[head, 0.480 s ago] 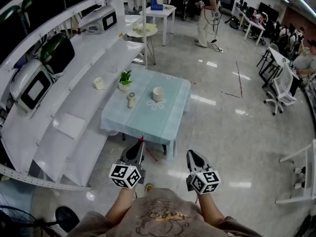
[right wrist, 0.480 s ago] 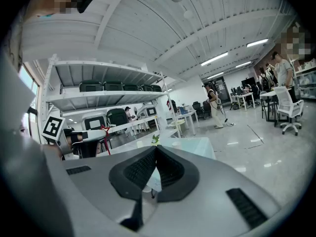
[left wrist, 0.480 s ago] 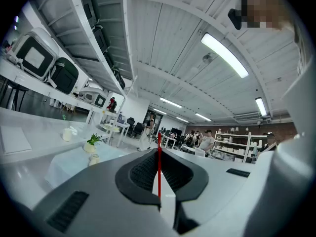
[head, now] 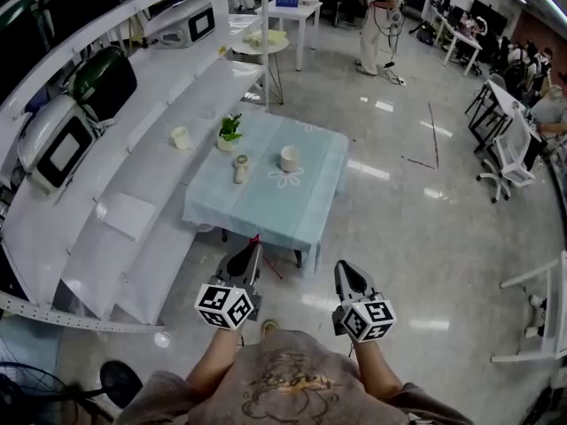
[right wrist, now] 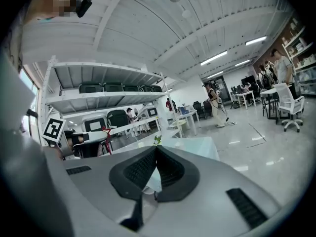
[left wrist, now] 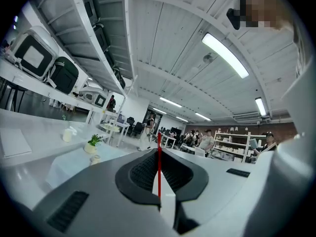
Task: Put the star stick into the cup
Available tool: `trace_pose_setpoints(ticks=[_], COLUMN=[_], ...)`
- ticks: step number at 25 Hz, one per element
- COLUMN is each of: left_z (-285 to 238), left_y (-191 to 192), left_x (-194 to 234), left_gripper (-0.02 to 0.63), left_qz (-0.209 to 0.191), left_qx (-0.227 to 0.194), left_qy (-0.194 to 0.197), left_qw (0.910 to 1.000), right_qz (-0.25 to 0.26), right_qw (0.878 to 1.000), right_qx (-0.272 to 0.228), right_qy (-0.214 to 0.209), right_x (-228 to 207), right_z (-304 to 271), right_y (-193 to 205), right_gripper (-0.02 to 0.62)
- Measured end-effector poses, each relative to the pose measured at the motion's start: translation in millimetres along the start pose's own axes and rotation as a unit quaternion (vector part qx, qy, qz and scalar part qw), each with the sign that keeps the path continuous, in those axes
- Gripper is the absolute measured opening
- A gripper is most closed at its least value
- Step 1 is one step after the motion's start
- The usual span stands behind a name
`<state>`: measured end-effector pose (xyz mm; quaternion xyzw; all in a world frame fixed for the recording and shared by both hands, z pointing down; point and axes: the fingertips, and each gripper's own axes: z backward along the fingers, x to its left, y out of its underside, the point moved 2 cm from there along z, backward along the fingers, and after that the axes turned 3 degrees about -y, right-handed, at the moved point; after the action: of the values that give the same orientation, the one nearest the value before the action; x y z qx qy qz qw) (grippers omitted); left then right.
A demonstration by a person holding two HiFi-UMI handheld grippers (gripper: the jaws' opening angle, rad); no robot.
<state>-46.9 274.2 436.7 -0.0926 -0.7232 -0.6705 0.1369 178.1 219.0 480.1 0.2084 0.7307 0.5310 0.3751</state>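
Standing short of the worktop (head: 310, 211), the person holds both tools low over the glossy floor (head: 425, 255). The left hand-held gripper (head: 252, 250) is clamped on the star stick (left wrist: 159, 164), a thin red rod that rises straight up between its closed jaws. In the head view its red tip shows right at the near hem of the pale blue cloth. The right hand-held gripper (head: 340, 266) has its jaws pressed together with nothing between them and sits just beside the left one, apart from it. The cup (head: 289, 158) stands upright on the worktop, right of the middle and back from every edge. Bare cloth lies between it and the near edge. A small jar (head: 240, 168) stands near the cup on its left. A potted plant (head: 229, 133) sits farther back, close to the left edge. That left edge runs close along a white tiered shelf (head: 133, 211), and I cannot tell whether they touch. The right edge and the near edge face open floor. Well beyond the far edge stand a white table (head: 297, 11) and a person (head: 372, 16).
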Motion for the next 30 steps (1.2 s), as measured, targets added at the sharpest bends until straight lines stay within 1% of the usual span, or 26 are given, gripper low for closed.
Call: trace_pose_setpoints(ticks=[4,10,16,19,24,27,30], left_z=[-3.5,-13.0,-22.2,-29.7,-44.4,-56.4,-71.1], left_y=[0.6,5.3,2.6,0.7,-3.5,-4.1,-4.7], left_x=[12.6,32.4,39.4,45.5,49.3,51.7,54.3], left_gripper=[0.034,0.034,0.034,0.034,0.034,0.034,0.034], left_qz=[0.002,-0.002,-0.001,0.000,0.000,-0.001,-0.003], left_qx=[0.003,0.007,0.011,0.011,0.008,0.005,0.004], left_qy=[0.004,0.017,0.032,0.036,0.041,0.045,0.047], left_qw=[1.0000,0.9998,0.9994,0.9993,0.9991,0.9990,0.9989], right_qz=[0.002,0.006,-0.004,0.002,0.008,0.002,0.008], right_qw=[1.000,1.000,1.000,1.000,0.999,0.999,0.999], right_qx=[0.009,0.009,-0.004,-0.004,-0.002,-0.008,-0.006], right_qy=[0.004,0.005,0.017,0.024,0.039,0.041,0.045], right_x=[5.4,14.3,17.0,16.3,8.5,0.9,-9.4], right_z=[-11.4,-33.4,-41.5,-47.3,-50.7,-58.5,-69.3], right_y=[6.0,14.6,10.1,7.7,2.9,2.2,0.6], right_gripper=[-0.002,-0.002,-0.002,-0.002,-0.002,-0.002,-0.002])
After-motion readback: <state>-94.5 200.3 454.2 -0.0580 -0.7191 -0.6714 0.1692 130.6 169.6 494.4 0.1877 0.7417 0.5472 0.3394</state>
